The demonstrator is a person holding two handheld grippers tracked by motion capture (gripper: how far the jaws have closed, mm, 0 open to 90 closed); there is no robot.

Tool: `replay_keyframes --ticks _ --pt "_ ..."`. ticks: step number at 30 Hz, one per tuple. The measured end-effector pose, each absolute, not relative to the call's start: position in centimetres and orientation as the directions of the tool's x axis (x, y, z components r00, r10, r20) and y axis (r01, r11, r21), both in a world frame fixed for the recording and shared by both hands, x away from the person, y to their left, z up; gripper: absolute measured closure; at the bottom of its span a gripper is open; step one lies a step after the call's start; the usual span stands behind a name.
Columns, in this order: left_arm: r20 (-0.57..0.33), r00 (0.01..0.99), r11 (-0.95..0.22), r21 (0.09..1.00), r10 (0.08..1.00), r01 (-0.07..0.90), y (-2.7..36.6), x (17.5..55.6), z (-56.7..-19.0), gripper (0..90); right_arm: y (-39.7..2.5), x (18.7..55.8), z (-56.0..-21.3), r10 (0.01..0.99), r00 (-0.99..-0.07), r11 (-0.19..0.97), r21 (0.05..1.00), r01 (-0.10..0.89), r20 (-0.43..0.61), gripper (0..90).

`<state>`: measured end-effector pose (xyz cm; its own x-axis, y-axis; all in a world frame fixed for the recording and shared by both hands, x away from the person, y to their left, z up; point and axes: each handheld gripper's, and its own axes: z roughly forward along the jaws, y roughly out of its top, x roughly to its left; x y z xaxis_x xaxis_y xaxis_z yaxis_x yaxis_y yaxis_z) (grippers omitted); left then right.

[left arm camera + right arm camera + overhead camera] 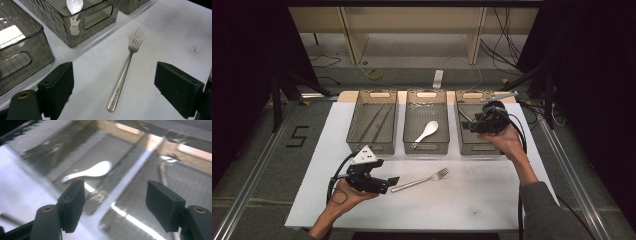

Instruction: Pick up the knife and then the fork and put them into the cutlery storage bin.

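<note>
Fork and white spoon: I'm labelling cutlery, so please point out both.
fork (122, 77), left gripper view, middle of the handle
white spoon (427, 131), high view, handle just below the bowl, inside the middle basket

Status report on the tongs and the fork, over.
Left tongs open, lined up on fork. Right tongs open, empty, over right bin. Fork flat on table, nothing in the way.

A metal fork (124, 72) lies on the white table (170, 37) — between the spread black jaws, tines towards a smoky basket (82, 22).
</note>
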<state>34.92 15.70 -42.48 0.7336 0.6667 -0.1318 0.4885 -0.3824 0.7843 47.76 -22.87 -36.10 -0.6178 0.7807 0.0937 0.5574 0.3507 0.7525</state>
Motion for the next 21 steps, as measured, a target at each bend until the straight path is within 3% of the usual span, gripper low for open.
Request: replay_keyframes --ticks 10,21 --pt "-0.110 0.744 -0.447 0.739 0.658 0.504 14.9 35.0 -42.6 15.9 -22.4 41.4 -37.4 0.704 -0.700 0.354 0.797 0.490 0.118 30.5" --pt "-0.106 0.763 -0.543 0.641 0.638 0.543 13.5 36.1 -42.8 18.1 -22.8 38.0 -40.0 0.679 -0.724 0.355 0.806 0.473 0.126 29.5"
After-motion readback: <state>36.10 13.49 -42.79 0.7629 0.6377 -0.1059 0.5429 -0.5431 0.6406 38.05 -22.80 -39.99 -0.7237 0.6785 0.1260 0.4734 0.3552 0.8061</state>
